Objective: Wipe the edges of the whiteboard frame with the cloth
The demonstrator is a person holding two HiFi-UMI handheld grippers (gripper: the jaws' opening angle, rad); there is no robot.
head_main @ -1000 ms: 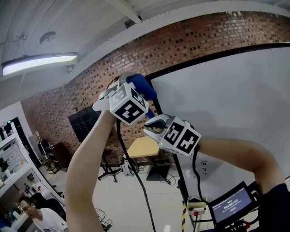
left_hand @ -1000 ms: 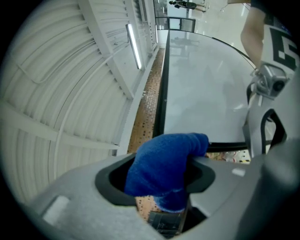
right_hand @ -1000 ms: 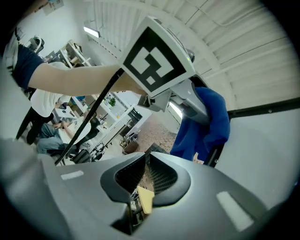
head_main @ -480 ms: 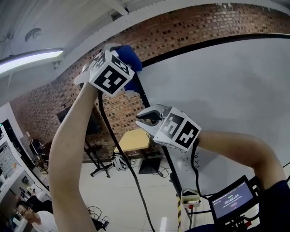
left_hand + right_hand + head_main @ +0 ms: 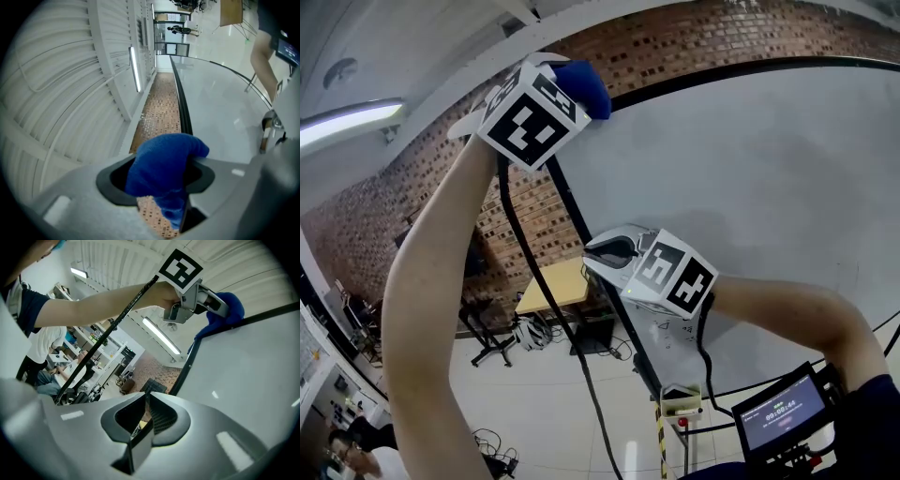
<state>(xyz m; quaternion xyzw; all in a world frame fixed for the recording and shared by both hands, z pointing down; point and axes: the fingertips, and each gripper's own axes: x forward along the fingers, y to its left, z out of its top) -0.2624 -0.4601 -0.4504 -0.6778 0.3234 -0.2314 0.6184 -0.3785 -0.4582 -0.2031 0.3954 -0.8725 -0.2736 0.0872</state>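
Cloth (image 5: 164,154) clamped in left gripper (image 5: 158,179), at whiteboard frame (image 5: 182,108) top corner; right gripper (image 5: 144,417) closed, empty, below that corner.

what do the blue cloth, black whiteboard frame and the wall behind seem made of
Blue cloth: soft fuzzy fabric, perhaps microfibre; matte, bunched.
Black whiteboard frame: smooth thin strip, metal or plastic, unclear.
Wall: reddish brick, pale mortar lines, rough.

Left gripper (image 5: 570,94), carrying blue cloth (image 5: 586,87), has climbed the left edge of the whiteboard frame (image 5: 185,119) from partway up to its top-left corner. Right gripper (image 5: 594,255) has dropped slightly along that edge; the gap between the two is wider.
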